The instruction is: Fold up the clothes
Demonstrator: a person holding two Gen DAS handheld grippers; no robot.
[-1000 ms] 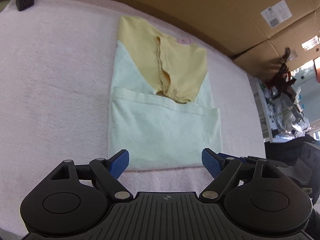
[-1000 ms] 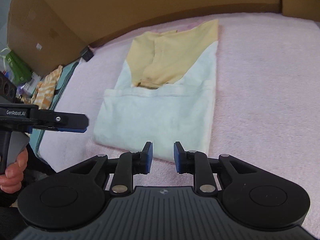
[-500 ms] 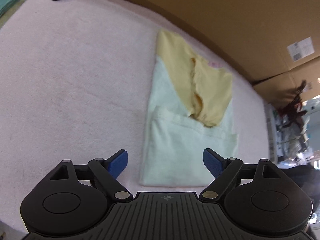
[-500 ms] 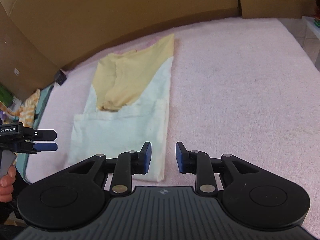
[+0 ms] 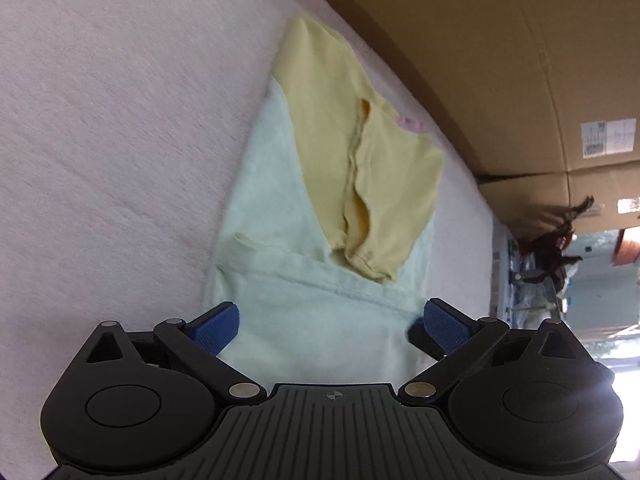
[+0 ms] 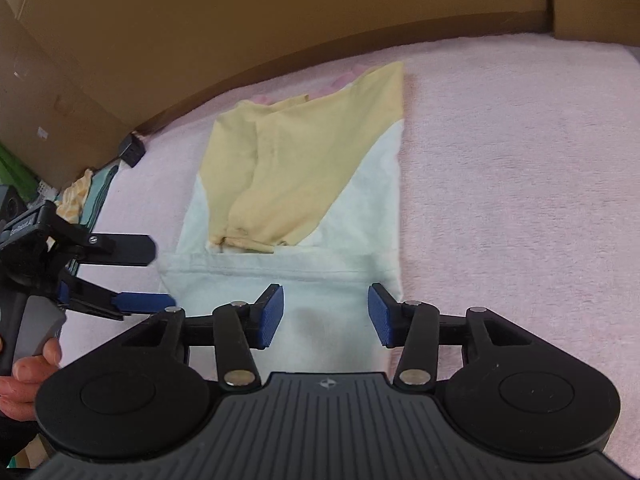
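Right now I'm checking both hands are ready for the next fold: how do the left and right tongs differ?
The left tongs gape wider than the right tongs. The left pair straddles nearly the whole near end of the folded shirt; the right pair spans only the middle-to-right part of that end. Both are open, hold nothing, have blue pads, and sit over the shirt's pale near edge.

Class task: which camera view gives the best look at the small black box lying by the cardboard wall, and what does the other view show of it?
The right wrist view. There the small black box sits on the pink blanket at the foot of the cardboard wall, left of the folded shirt. The left wrist view does not show it at all.
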